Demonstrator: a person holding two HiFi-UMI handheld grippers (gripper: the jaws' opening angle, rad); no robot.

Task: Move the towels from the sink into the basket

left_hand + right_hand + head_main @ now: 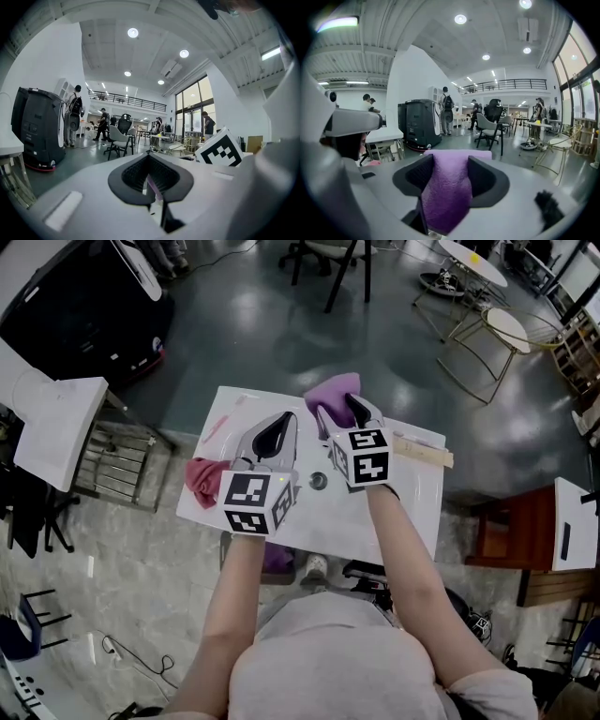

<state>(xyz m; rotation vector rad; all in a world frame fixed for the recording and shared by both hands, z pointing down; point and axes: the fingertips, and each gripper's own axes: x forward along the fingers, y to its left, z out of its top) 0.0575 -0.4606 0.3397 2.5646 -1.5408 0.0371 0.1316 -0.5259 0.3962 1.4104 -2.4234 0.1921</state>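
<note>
A white sink top (403, 507) with a round drain (319, 481) lies below me. My right gripper (343, 411) is shut on a purple towel (333, 388) over the sink's far edge. In the right gripper view that purple towel (446, 192) fills the gap between the jaws of the right gripper (449, 165). A red towel (201, 480) lies bunched at the sink's left edge. Over the sink's middle, my left gripper (279, 424) has its jaws together. In the left gripper view, only a thin purple sliver shows in the left gripper's (151, 161) slit. I see no basket for certain.
A wooden strip (424, 450) lies on the sink's right rim. Something purple (277, 559) sits under the near edge. A metal rack (117, 460) and white table (56, 418) stand left, a black machine (84, 315) far left, a brown cabinet (511, 531) right.
</note>
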